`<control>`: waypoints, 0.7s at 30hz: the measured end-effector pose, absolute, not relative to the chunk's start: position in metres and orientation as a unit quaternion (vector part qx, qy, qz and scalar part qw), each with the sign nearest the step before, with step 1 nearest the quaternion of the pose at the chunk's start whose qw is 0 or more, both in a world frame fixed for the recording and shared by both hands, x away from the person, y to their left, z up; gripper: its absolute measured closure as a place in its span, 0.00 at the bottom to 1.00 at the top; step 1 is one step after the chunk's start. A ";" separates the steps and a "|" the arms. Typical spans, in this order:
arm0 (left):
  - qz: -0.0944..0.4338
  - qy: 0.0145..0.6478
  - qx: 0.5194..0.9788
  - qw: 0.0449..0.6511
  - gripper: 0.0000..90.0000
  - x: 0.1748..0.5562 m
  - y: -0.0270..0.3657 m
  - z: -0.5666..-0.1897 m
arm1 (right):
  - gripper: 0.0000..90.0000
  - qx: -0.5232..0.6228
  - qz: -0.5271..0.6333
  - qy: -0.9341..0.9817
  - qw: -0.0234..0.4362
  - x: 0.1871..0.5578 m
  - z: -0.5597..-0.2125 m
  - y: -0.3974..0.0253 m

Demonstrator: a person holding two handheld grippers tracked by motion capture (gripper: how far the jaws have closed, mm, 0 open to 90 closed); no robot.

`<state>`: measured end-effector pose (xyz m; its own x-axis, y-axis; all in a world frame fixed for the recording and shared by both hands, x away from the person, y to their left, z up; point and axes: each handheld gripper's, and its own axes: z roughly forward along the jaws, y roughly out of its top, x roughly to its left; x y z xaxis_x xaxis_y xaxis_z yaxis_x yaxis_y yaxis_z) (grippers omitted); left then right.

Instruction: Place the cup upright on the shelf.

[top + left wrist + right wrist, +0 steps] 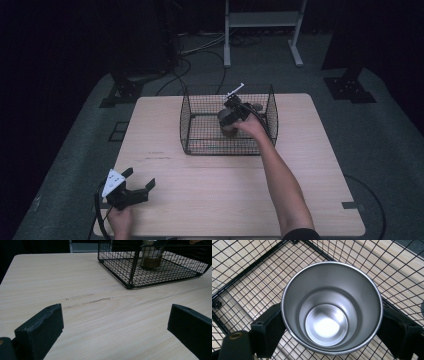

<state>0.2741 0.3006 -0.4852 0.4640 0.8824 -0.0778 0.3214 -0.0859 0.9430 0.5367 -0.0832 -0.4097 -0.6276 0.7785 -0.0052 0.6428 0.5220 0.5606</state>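
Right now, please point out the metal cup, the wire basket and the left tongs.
metal cup (332, 307): right gripper view, on its inner wall.
wire basket (186, 120): high view, on its left side wall.
left tongs (139, 178): high view, midway between the fingertips.

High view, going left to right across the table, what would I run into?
Left hand-held gripper at the near left corner, jaws apart → bare wooden table → black wire basket → right hand-held gripper inside the basket, around the metal cup.
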 end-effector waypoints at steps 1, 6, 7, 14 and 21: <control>0.273 0.440 0.684 0.514 0.00 0.274 0.301 -0.485 | 0.15 0.411 0.263 0.864 0.128 0.537 -0.410 -0.083; 0.273 0.440 0.684 0.514 0.00 0.274 0.300 -0.485 | 0.14 0.411 0.266 0.863 0.124 0.536 -0.408 -0.084; 0.273 0.439 0.684 0.514 0.00 0.274 0.300 -0.485 | 0.14 0.411 0.267 0.863 0.123 0.536 -0.407 -0.084; 0.273 0.440 0.684 0.513 0.00 0.274 0.301 -0.485 | 0.12 0.412 0.267 0.862 0.124 0.535 -0.407 -0.083; 0.273 0.442 0.683 0.513 0.00 0.274 0.300 -0.485 | 0.11 0.415 0.281 0.856 0.128 0.534 -0.403 -0.084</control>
<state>0.2742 0.3005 -0.4852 0.4608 0.8839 -0.0797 0.3231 -0.0835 0.9427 0.5341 -0.0844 -0.4031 -0.6221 0.7828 0.0136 0.6386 0.4973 0.5873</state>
